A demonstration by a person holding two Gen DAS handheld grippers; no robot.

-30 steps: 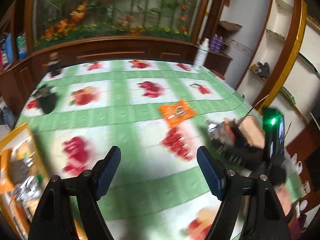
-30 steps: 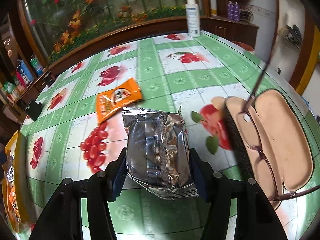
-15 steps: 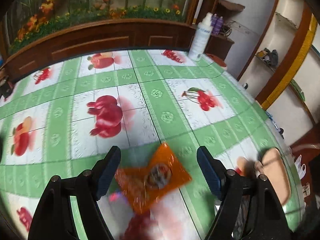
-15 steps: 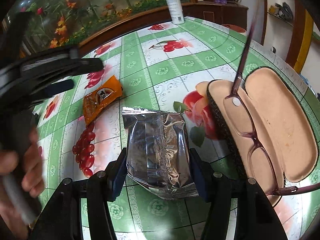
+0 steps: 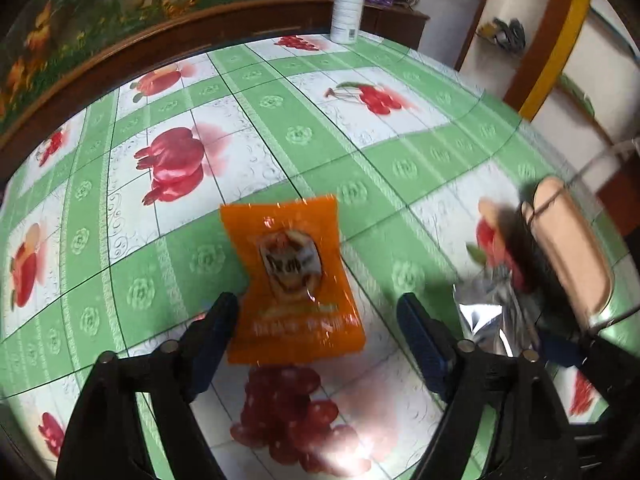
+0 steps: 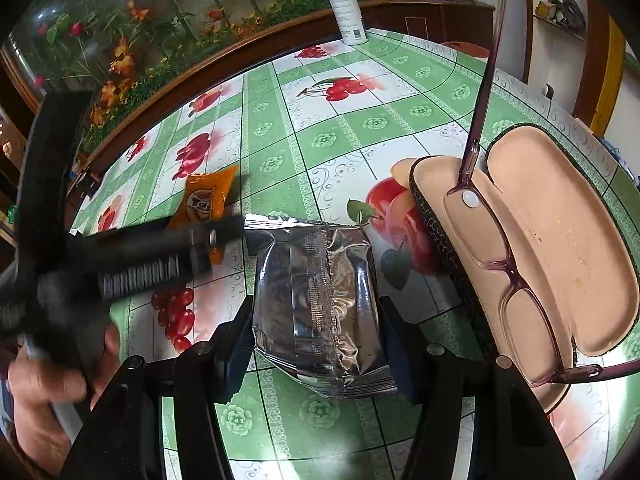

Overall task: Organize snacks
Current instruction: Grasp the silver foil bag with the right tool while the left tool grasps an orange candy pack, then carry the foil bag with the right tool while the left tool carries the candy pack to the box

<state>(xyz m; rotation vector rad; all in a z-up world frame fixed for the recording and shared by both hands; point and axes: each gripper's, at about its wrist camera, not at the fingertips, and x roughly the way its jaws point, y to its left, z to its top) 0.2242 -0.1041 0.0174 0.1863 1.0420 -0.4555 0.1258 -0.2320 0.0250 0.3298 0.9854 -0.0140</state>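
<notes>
Orange packet (image 5: 294, 280) now lies between left hand-held gripper's (image 5: 318, 320) just-widened jaws.

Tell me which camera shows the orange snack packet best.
The left wrist view: the orange snack packet lies whole and central on the tablecloth, label facing up. In the right wrist view it is small, off to the left, partly hidden behind the left hand-held gripper.

Left gripper (image 5: 318, 320) fingers just widened; right gripper (image 6: 316, 344) clamped.
</notes>
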